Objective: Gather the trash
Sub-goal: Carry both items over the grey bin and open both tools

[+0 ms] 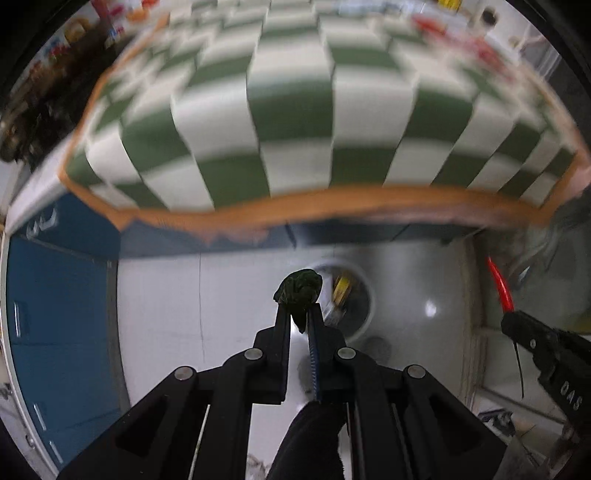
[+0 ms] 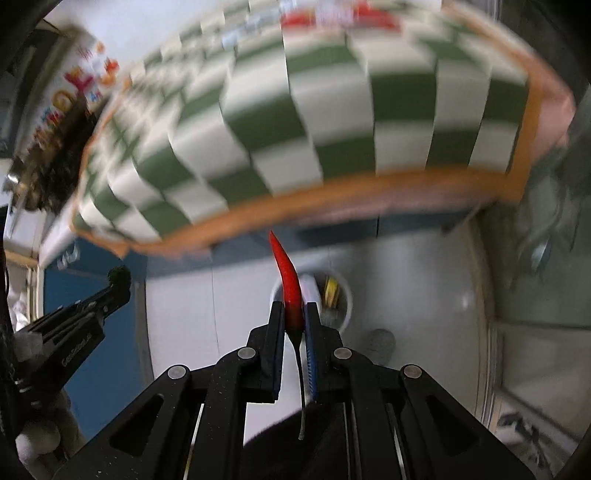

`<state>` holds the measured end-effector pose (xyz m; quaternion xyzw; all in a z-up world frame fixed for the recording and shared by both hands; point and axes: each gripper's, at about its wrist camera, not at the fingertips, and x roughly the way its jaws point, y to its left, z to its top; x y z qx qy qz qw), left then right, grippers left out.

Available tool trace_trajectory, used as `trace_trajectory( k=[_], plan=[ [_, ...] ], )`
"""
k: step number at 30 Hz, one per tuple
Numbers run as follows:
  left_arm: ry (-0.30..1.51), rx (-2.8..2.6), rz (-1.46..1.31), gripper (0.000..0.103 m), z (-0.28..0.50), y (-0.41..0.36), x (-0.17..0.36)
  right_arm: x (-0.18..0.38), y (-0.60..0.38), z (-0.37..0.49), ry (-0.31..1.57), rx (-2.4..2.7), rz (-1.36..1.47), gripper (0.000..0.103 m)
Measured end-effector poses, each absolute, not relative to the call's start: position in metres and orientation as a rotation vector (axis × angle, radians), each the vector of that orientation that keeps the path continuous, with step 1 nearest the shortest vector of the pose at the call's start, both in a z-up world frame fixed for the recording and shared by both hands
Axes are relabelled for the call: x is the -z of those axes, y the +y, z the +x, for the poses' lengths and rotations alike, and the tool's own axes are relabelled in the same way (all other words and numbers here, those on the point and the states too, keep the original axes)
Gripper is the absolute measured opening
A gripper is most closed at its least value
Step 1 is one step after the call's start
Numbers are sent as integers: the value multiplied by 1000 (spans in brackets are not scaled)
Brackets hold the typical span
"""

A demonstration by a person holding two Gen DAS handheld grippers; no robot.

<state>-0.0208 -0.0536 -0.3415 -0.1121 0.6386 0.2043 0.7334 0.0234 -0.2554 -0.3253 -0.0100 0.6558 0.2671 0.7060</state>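
My left gripper (image 1: 298, 308) is shut on a dark green crumpled scrap (image 1: 300, 288), held over the floor in front of the table. My right gripper (image 2: 294, 308) is shut on a red chili pepper (image 2: 288, 280) with a long dark stem hanging down between the fingers. A round white trash bin (image 1: 364, 295) stands on the floor below, with yellow and white trash inside; it also shows in the right wrist view (image 2: 345, 291). The right gripper with the chili shows at the right of the left wrist view (image 1: 511, 314). The left gripper with the scrap shows at the left of the right wrist view (image 2: 120, 282).
A table with a green and white checked cloth (image 1: 291, 110) with an orange border (image 1: 369, 206) fills the upper view. Blue cabinet panels (image 1: 55, 314) stand at the left. The floor (image 1: 166, 314) is light grey. Blurred packets (image 2: 332, 14) lie at the table's far edge.
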Motion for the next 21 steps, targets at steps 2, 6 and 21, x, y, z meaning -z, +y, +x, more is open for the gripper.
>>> trace_trajectory(
  k=[2,6,21],
  plan=[
    [1454,-457,-277,7,-20,-48,374,358,-250,18,1498,-594,-49,11],
    [1553,-449,-396,7,-12,-36,458,441,-238,14,1588,-589,-55,11],
    [1762,-393,-625,7,5,-22,701,716,-202,24,1809,-502,-58,11]
  ],
)
